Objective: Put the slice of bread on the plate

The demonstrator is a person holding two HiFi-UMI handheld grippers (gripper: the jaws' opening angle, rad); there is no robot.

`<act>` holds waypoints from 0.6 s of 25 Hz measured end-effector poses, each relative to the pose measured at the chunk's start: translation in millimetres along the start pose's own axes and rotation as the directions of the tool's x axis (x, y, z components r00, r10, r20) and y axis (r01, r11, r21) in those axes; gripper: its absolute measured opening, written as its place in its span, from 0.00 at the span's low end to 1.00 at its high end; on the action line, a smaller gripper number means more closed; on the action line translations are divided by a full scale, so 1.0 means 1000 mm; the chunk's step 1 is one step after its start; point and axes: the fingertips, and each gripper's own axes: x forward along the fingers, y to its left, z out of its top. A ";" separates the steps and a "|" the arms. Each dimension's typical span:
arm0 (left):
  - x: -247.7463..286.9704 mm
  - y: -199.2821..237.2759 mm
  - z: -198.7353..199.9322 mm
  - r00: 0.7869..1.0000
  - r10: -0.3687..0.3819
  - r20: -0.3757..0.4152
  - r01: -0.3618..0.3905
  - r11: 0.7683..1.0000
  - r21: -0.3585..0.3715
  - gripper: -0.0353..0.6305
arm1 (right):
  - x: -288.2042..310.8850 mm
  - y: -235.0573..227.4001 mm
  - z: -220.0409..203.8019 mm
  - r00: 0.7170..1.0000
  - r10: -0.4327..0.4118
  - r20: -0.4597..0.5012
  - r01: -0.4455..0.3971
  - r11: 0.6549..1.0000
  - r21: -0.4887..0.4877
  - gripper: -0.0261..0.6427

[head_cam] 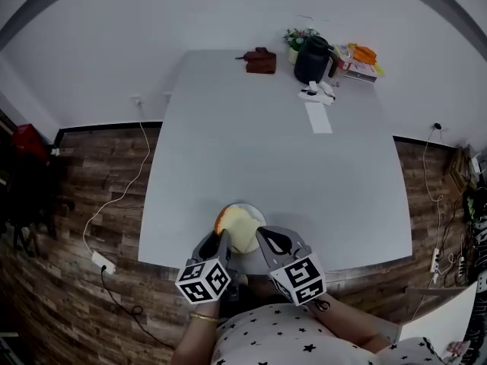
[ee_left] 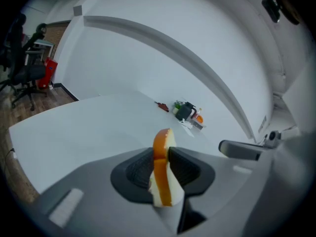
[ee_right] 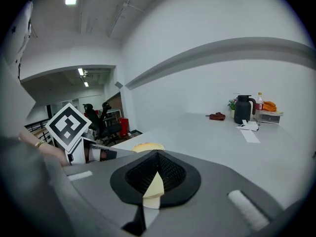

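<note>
A slice of bread (head_cam: 238,230) with a brown crust sits near the table's front edge, over a small white plate (head_cam: 256,214) whose rim shows behind it. My left gripper (head_cam: 221,239) is shut on the slice. In the left gripper view the slice (ee_left: 161,177) stands edge-on between the pads, crust towards the camera. My right gripper (head_cam: 263,236) is just right of the slice. In the right gripper view its jaws (ee_right: 155,174) are shut on a thin pale piece (ee_right: 153,187); I cannot tell whether that is plate rim or bread. The slice's top (ee_right: 147,146) shows beyond them.
At the table's far end stand a black kettle (head_cam: 312,58), a small plant (head_cam: 295,38), a brown object (head_cam: 261,61), orange items (head_cam: 364,53) and a paper strip (head_cam: 318,117). A white cable (head_cam: 125,192) runs over the wooden floor on the left. Office chairs (ee_left: 24,68) stand beyond the table.
</note>
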 end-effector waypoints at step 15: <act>0.030 0.063 -0.010 0.968 0.232 -0.093 -0.205 0.950 0.235 0.25 | 0.032 0.002 0.008 1.000 0.007 -0.018 -0.007 1.000 -0.004 0.04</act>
